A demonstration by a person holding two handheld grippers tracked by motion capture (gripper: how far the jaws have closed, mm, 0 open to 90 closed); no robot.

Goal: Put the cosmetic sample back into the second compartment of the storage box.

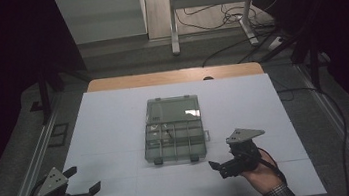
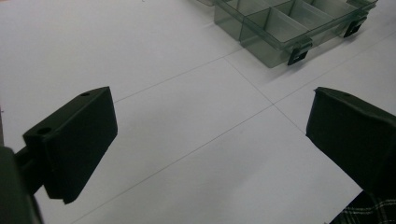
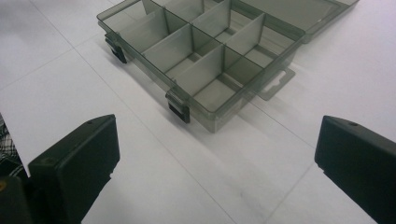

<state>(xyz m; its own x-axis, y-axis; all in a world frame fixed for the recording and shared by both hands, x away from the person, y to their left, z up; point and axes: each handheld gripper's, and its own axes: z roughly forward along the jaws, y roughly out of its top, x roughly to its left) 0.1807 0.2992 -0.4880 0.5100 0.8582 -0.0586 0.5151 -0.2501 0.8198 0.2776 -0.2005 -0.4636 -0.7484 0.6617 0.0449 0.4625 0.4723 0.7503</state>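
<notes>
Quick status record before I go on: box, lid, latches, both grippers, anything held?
box: clear grey compartment box, centre of the white table
lid: open, lying flat behind the box
latches: two dark latches on the near edge, undone
contents: small items in one compartment, too small to tell
left gripper: open, near left of the box, holding nothing
right gripper: open, near right of the box, holding nothing

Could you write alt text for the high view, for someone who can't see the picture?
An open, smoky-clear compartment box lies in the middle of a white table, its lid folded back away from the person. Near the bottom edge, a person's hands hold the left gripper and the right gripper, both open and holding nothing.
</notes>
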